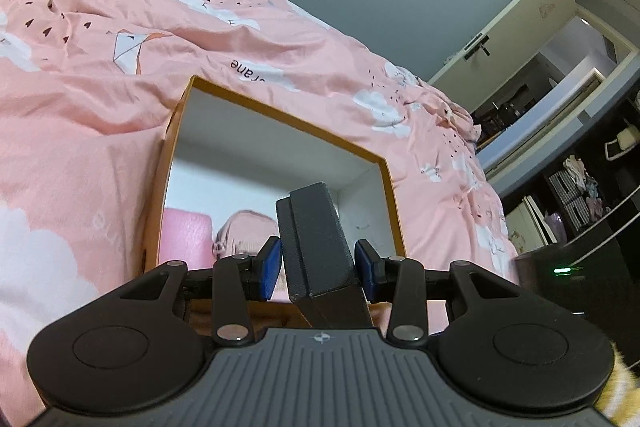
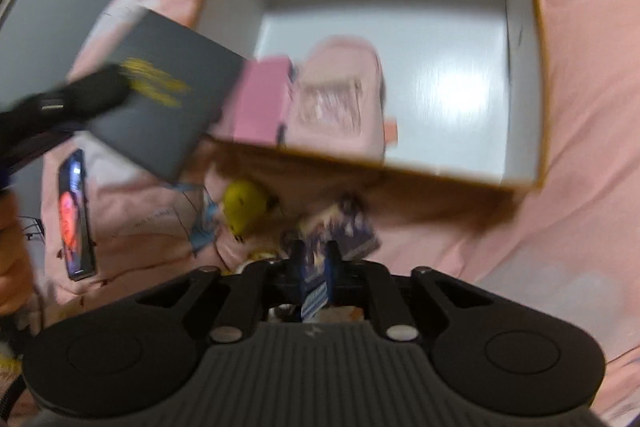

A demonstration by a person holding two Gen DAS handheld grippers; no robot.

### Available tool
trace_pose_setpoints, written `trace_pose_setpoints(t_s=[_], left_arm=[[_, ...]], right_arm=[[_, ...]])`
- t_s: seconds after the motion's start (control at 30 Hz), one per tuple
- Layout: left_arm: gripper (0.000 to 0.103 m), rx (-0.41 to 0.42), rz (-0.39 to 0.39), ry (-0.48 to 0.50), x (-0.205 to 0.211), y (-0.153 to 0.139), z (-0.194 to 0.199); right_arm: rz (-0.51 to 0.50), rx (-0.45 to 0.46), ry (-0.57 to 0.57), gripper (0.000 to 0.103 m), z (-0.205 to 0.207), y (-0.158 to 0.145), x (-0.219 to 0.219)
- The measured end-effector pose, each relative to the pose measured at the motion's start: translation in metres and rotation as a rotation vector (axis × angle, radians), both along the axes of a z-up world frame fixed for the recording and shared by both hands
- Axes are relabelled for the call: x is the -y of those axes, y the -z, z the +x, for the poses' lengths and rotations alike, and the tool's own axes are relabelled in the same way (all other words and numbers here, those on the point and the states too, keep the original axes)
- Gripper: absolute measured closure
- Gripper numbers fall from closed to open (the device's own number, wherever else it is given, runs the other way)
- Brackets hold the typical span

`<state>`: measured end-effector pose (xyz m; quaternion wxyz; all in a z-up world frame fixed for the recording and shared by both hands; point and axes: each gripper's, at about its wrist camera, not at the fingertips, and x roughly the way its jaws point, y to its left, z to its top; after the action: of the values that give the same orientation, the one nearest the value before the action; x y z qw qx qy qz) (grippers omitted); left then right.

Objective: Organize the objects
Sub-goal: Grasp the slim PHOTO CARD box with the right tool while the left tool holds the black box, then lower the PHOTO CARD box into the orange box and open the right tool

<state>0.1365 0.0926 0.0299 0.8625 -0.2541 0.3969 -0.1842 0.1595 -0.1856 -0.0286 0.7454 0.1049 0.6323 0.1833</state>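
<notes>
— Where is the storage box sitting?

— The open cardboard box (image 1: 280, 151) is resting on the pink bedspread (image 1: 100, 67), white inside with a tan rim. Two pink items are lying on its floor already: a bright pink block (image 2: 262, 103) and, touching it, a paler pink pouch (image 2: 340, 99).

— And what are the tongs doing?

— The left gripper (image 1: 318, 267) is clamping a dark grey flat box (image 1: 316, 239) between its blue pads, holding it edge-up at the near wall of the cardboard box. In the right wrist view the same dark box (image 2: 160, 99) is showing a yellow print on its face and is overlapping the box's left corner.

— The right one?

— The right gripper (image 2: 314, 269) is pinching a small blue-printed packet (image 2: 316, 259) (the picture is blurred, so the print is unreadable); its jaws are standing narrow with the packet between them.

— Anything else lying around?

— Just outside the near wall a yellow plush toy (image 2: 244, 207) is lying on the bedspread, and farther left a phone (image 2: 76, 215) with a lit screen.
</notes>
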Motion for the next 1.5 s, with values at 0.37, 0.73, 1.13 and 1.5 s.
trace_pose_setpoints(t_s=[0.37, 0.73, 1.13, 1.5], left_arm=[[0.065, -0.008, -0.023, -0.056, -0.011, 0.016, -0.002], [0.065, -0.025, -0.048, -0.088, -0.018, 0.021, -0.001], [0.065, -0.011, -0.087, -0.147, -0.017, 0.028, -0.001], [0.065, -0.013, -0.168, -0.163, -0.032, 0.03, 0.002]], right_arm=[[0.091, -0.186, 0.218, 0.052, 0.003, 0.105, -0.003], [0.12, -0.097, 0.258, 0.073, 0.004, 0.101, -0.014], [0.148, -0.022, 0.185, 0.075, 0.018, 0.099, -0.057], [0.056, 0.084, 0.089, 0.079, 0.002, 0.048, -0.061]])
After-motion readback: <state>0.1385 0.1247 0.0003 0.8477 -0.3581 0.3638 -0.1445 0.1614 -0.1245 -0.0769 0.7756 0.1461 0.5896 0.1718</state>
